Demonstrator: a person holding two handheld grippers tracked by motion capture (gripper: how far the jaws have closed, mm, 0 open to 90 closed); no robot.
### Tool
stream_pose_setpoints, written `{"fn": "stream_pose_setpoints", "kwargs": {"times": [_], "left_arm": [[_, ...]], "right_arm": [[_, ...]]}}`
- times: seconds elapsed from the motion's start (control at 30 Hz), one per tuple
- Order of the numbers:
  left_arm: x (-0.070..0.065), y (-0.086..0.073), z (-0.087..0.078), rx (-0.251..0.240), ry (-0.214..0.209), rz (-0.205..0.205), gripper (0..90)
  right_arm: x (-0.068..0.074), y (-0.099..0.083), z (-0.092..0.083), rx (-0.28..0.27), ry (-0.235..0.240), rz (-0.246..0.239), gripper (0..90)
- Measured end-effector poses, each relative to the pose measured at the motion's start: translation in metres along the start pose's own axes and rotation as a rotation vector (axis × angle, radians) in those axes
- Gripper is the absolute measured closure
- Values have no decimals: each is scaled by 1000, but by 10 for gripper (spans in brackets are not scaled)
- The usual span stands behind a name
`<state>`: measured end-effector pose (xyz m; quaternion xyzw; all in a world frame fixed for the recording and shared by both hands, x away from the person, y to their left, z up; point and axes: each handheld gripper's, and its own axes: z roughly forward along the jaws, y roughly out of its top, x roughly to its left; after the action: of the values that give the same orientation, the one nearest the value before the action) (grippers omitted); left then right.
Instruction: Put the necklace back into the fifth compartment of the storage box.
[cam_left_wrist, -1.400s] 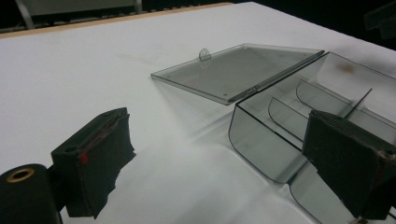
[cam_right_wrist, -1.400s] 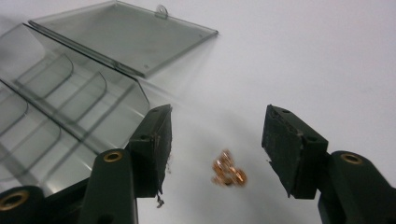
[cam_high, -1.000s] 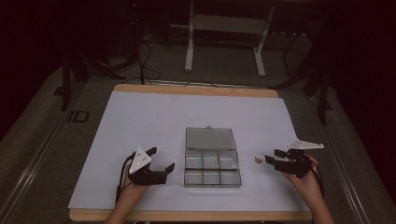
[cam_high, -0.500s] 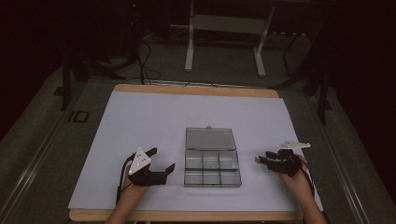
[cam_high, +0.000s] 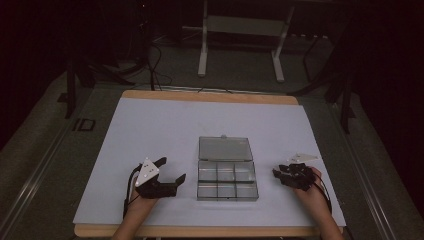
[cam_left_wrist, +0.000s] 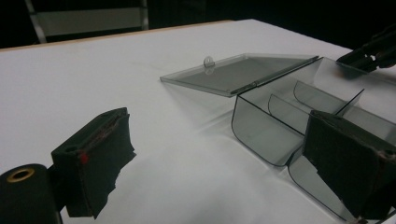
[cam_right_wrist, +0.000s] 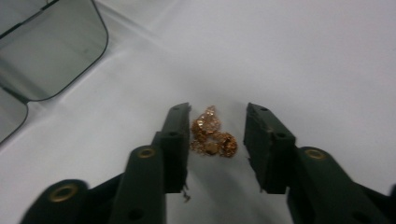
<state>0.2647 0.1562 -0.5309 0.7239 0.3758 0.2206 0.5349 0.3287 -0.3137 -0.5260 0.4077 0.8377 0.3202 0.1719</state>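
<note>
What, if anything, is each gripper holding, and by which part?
Nothing yet. The right gripper jaws, just closing, straddle the gold jewellery without pressing; the left gripper is open.

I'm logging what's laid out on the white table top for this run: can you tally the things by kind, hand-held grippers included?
Clear plastic compartment box, lid open: 1
Small heap of gold-coloured jewellery, lying between the right gripper's jaws: 1
Hand-held grippers: 2, left gripper and right gripper
Total: 4

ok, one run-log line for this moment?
right gripper: jaws closing around small gold chain jewellery, pads not yet touching | left gripper: open, beside clear plastic compartment box | lid open | white table
</note>
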Motion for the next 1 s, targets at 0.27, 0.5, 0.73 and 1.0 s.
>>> {"fn": "stream_pose_setpoints", "kwargs": {"times": [0.27,0.5,0.73,1.0], "left_arm": [[0,0,0,1,1,0,88],[0,0,1,2,1,1,88],[2,0,0,0,5,-2,88],[1,-1,1,4,3,3,88]], "right_arm": [[-1,3,1,21,15,22,834],[1,5,1,23,-10,49,888],[-2,7,-3,7,-2,60,890],[-2,16,-24,-51,7,60,890]]}}
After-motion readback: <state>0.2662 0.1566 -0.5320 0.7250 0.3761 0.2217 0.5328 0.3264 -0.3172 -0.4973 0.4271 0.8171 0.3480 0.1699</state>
